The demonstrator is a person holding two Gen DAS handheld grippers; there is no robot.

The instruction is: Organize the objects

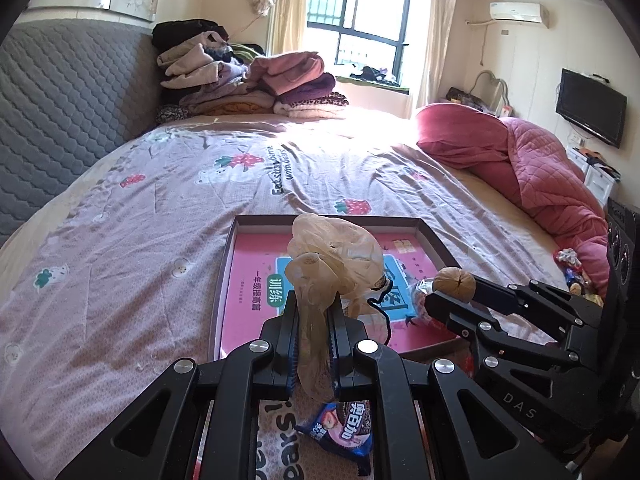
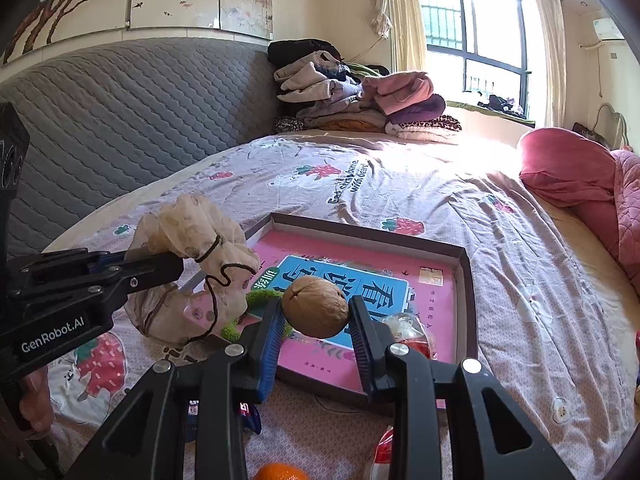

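Note:
My left gripper [image 1: 314, 312] is shut on a crumpled beige cloth pouch [image 1: 332, 256] with a dark drawstring, held above the near edge of a shallow brown box tray [image 1: 228, 264]. The tray lies on the bed with a pink book [image 1: 256, 256] inside. My right gripper [image 2: 318, 316] is shut on a brown walnut [image 2: 315, 306], hovering over the tray's [image 2: 466, 280] near side. In the right wrist view the pouch [image 2: 192, 236] and left gripper [image 2: 180, 266] sit to the left. The walnut [image 1: 454, 283] shows at right in the left wrist view, between the right gripper's fingers [image 1: 452, 300].
A blue snack packet [image 1: 340, 428] lies on the bedsheet below my left gripper. A red-wrapped item [image 2: 408, 332] rests in the tray, an orange [image 2: 280, 472] at the bottom edge. Folded clothes [image 1: 248, 80] pile at the headboard; a pink quilt [image 1: 528, 160] is at right.

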